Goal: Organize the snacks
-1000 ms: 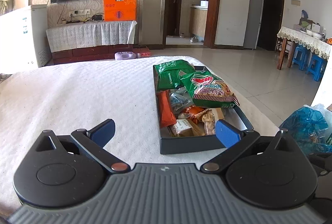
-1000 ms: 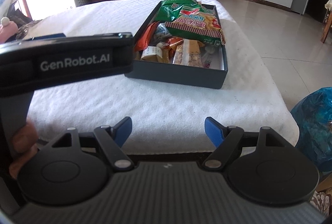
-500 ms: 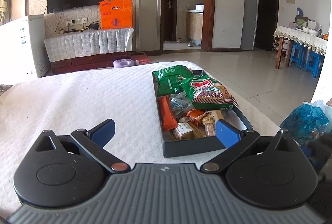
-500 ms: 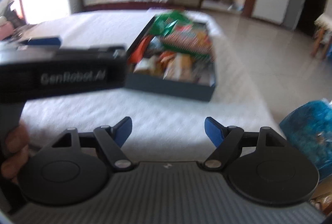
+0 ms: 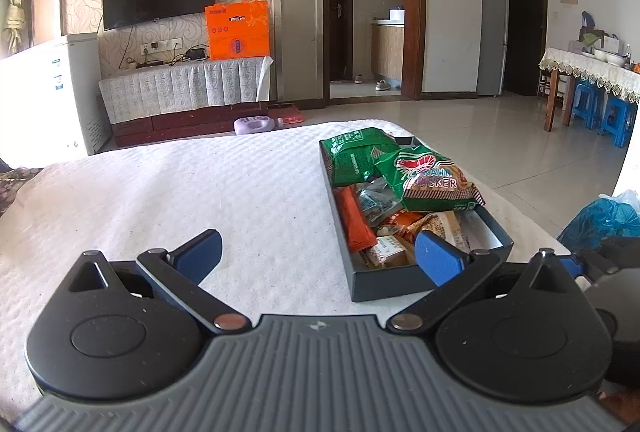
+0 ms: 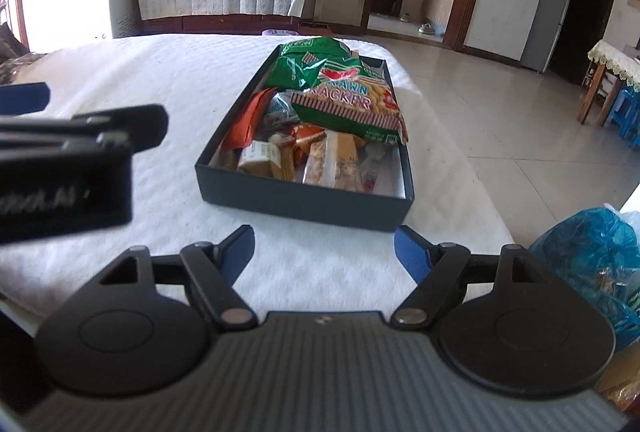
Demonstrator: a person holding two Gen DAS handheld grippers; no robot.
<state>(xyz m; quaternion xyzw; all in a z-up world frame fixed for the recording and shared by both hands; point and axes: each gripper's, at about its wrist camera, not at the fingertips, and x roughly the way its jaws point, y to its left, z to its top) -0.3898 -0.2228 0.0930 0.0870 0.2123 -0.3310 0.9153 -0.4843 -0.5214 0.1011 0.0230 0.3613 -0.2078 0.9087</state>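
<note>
Left of the dark box (image 5: 384, 284) you have open white cloth (image 5: 200, 192), unobstructed to the far edge. Inside the box, snack packets (image 6: 320, 148) crowd the floor; only its near right corner shows bare. A blue plastic bag (image 6: 588, 252) stands beyond the cloth's right edge.

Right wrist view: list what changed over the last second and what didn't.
The right gripper has come closer to the dark snack box, which now fills more of the view. The left gripper has tilted up slightly, showing more of the room. Nothing was grasped or released. Both grippers stay open and empty; the snacks lie unchanged in the box.
</note>
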